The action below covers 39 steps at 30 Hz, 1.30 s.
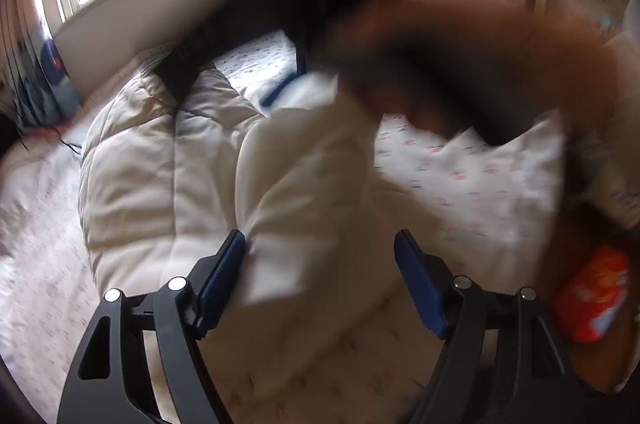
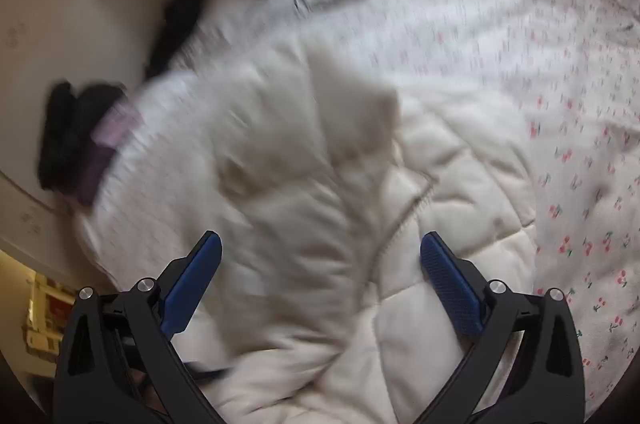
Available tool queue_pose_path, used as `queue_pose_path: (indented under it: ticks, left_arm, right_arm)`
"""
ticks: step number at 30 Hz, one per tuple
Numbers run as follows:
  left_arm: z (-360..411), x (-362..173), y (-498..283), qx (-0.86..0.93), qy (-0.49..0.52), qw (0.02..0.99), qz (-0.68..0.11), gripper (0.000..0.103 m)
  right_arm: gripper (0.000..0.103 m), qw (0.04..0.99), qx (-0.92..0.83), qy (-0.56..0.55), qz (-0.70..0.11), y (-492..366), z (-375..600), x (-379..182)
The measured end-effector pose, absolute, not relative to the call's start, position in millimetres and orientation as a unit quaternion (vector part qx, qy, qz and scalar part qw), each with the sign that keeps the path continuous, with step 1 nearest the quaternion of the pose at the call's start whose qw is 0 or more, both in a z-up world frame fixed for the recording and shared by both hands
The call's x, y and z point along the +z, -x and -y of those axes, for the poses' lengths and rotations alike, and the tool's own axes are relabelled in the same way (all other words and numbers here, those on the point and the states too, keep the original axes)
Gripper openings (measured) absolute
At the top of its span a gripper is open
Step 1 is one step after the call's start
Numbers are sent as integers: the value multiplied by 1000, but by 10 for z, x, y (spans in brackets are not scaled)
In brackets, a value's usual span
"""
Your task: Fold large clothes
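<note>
Right wrist view: blurred cream quilted coat (image 2: 420,176) beneath right tongs (image 2: 320,260), blades apart, gripping nothing.

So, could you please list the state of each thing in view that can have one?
Cream quilted jacket: lying on the bed, bunched and partly folded over, zipper showing.
Left tongs: open, a fold of the jacket between the pads, not pressed.
Right tongs: open above the jacket, holding nothing.
Cherry-print sheet: spread over the bed.
Orange packet: lying at the bed's edge.
</note>
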<state>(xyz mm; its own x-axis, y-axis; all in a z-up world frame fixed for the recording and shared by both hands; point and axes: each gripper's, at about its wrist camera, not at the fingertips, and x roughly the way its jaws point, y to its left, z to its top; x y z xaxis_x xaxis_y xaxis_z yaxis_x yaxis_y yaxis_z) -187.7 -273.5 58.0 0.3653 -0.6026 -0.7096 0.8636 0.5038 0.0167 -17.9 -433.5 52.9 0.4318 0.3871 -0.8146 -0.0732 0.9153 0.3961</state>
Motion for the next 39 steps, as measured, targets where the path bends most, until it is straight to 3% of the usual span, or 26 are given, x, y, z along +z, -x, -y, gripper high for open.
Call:
queue_pose_path:
  ticks: [4,9,12,15,19,21,26,30,35,37,39]
  left_arm:
    - [1963,887,1764,-475,-89,812,-327,74]
    - [1512,790,673,-345,14,864,-366,74]
    - [1825,386,307,-350,-2,833,-429,74]
    - [2100,399,479,-338,-47,849,-403,74]
    - [2271,563,660,-345,-106,853,-376,74]
    - [2277,545,658,-351,-121,853,-367,74]
    - [2472,516,788,-342,-160,859,-346,74]
    - [2544,593,898,-354,-196,846,-347,75]
    - [2394,799,815,-372,-114,851,-354,75]
    - [2611,524,715,-364,-153,828,-399,81]
    - [2685,507,765,-356,-184,830,-388,81]
  right_arm:
    - [87,855,129,-190,-465,420,4528,355]
    - [87,869,102,-108,-472,399,4294,585]
    - [88,838,186,-189,-476,339,4374,745]
    - [94,799,248,-229,-497,277,4369,714]
    - [93,800,343,-315,-378,595,4647,838]
    - [93,827,301,-335,-337,811,4869,746]
    - [95,891,16,-178,-417,951,4884,375]
    - [96,886,-36,-119,-448,907,4748,76]
    - [96,886,-63,-91,-449,860,4647,-38]
    - [96,879,-61,-101,-463,839,4649,-65]
    - [96,873,-72,-77,-477,923,4742,27]
